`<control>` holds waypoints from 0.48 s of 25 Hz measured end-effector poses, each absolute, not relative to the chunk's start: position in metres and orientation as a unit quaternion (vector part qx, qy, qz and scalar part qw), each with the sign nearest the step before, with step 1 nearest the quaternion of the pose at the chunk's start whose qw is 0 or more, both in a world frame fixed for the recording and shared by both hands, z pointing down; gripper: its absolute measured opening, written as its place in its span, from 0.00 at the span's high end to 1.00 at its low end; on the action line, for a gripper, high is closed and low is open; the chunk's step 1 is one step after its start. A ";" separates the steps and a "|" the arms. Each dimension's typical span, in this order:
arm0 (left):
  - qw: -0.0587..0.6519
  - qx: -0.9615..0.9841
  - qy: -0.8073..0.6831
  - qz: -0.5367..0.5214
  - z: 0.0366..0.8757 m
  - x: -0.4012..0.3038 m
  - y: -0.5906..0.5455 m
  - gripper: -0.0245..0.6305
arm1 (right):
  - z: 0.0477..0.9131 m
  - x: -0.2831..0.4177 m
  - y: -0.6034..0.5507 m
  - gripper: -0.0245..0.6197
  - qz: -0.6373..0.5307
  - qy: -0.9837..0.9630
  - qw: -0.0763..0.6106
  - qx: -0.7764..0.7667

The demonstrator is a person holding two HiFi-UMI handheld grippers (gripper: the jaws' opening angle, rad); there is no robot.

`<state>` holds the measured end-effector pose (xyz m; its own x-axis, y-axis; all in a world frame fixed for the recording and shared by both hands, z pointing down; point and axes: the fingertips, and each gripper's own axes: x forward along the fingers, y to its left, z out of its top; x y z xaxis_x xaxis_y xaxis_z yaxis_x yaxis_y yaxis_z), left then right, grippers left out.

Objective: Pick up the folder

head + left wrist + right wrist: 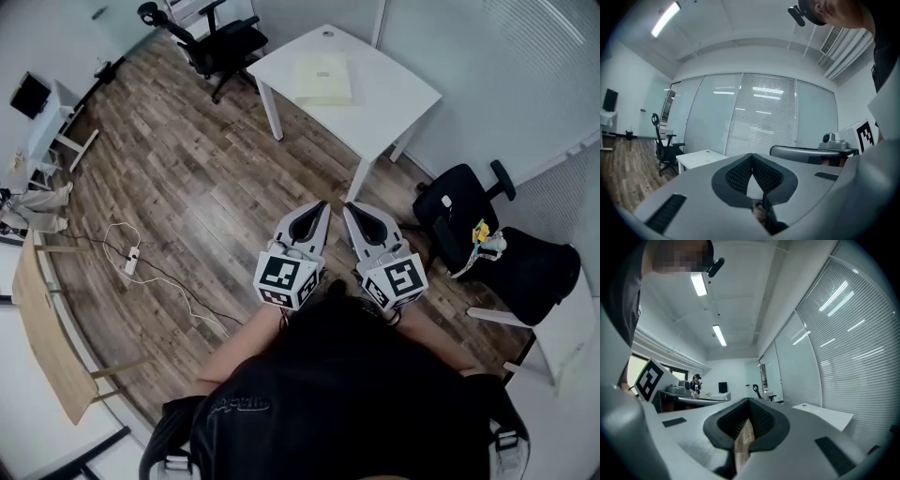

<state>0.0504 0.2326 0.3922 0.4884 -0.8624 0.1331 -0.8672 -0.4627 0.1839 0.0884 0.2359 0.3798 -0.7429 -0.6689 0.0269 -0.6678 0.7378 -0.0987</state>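
Note:
A pale yellow folder (324, 80) lies flat on the white table (394, 98) at the top of the head view, well ahead of both grippers. My left gripper (322, 206) and right gripper (349, 208) are held side by side over the wooden floor, close to my body, pointing toward the table. Both are shut with nothing between their fingers. The left gripper view has the shut tips (752, 155) in front of the white table (701, 158). In the right gripper view the shut tips (749, 401) point at a glass wall, with the table (829, 415) to the right.
A black office chair (220, 42) stands left of the table and two more black chairs (487, 239) stand to its right. A white power strip with cable (132, 262) lies on the floor at left. A wooden board (42, 333) leans at far left. Another person (695, 383) stands far off.

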 end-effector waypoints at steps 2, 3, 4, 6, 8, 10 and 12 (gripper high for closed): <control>0.108 0.853 -0.511 0.023 0.394 0.056 0.226 0.94 | 0.383 0.091 0.232 0.93 -0.057 0.936 0.009 -0.348; 0.103 0.852 -0.513 0.028 0.394 0.057 0.224 0.94 | 0.384 0.092 0.231 0.93 -0.056 0.937 0.008 -0.344; 0.098 0.851 -0.515 0.029 0.394 0.059 0.221 0.94 | 0.386 0.093 0.228 0.93 -0.054 0.938 0.008 -0.342; 0.098 0.852 -0.513 0.028 0.395 0.062 0.214 0.94 | 0.389 0.095 0.219 0.93 -0.061 0.938 0.010 -0.341; 0.103 0.855 -0.508 0.026 0.397 0.066 0.208 0.94 | 0.392 0.098 0.212 0.93 -0.066 0.937 0.008 -0.343; 0.107 0.857 -0.503 0.025 0.400 0.068 0.202 0.94 | 0.394 0.100 0.205 0.93 -0.067 0.935 0.003 -0.347; 0.114 0.859 -0.498 0.025 0.404 0.069 0.195 0.94 | 0.396 0.100 0.197 0.93 -0.071 0.934 0.003 -0.350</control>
<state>0.0695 0.1947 0.4035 0.5028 -0.8503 0.1556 -0.8615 -0.4782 0.1706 0.0997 0.1969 0.3965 -0.7547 -0.6545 0.0450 -0.6538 0.7447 -0.1342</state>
